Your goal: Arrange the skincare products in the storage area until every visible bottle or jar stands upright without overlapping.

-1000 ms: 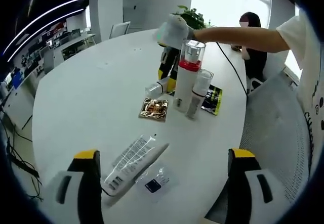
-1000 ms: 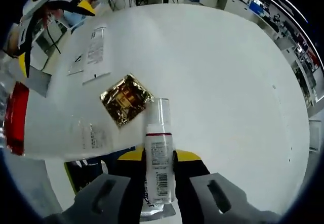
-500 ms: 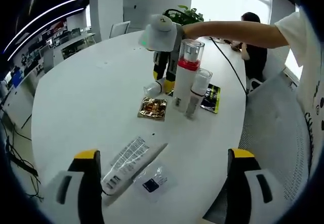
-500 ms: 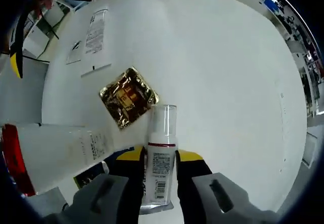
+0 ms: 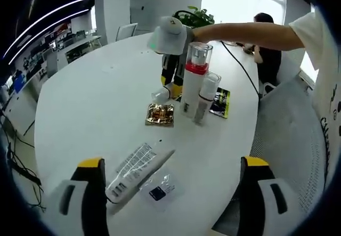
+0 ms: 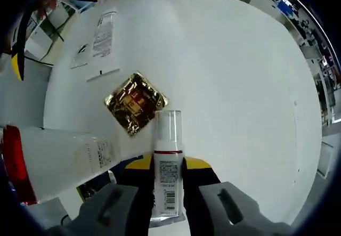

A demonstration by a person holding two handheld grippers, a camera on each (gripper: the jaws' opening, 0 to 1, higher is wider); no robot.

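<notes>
White bench [image 5: 85,103] carries tall red-banded bottle [image 5: 192,81] upright mid-bench, white tube [image 5: 136,167] flat nr the near edge w/ left gripper [image 5: 173,198] wide, right gripper [image 6: 167,193] clamping small clear-capped bottle [image 6: 167,161], prob. to stand it.

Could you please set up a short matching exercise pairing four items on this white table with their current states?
Things:
1. tall white bottle with red band and clear cap
2. small white bottle with clear cap
3. long white squeeze tube
4. gold foil sachet

States:
A. lying flat, square, between the tube and the bottles
B. lying on its side near the left claw
C. standing upright
D. lying between the right claw's jaws

Pairs: 1-C, 2-D, 3-B, 4-A
</notes>
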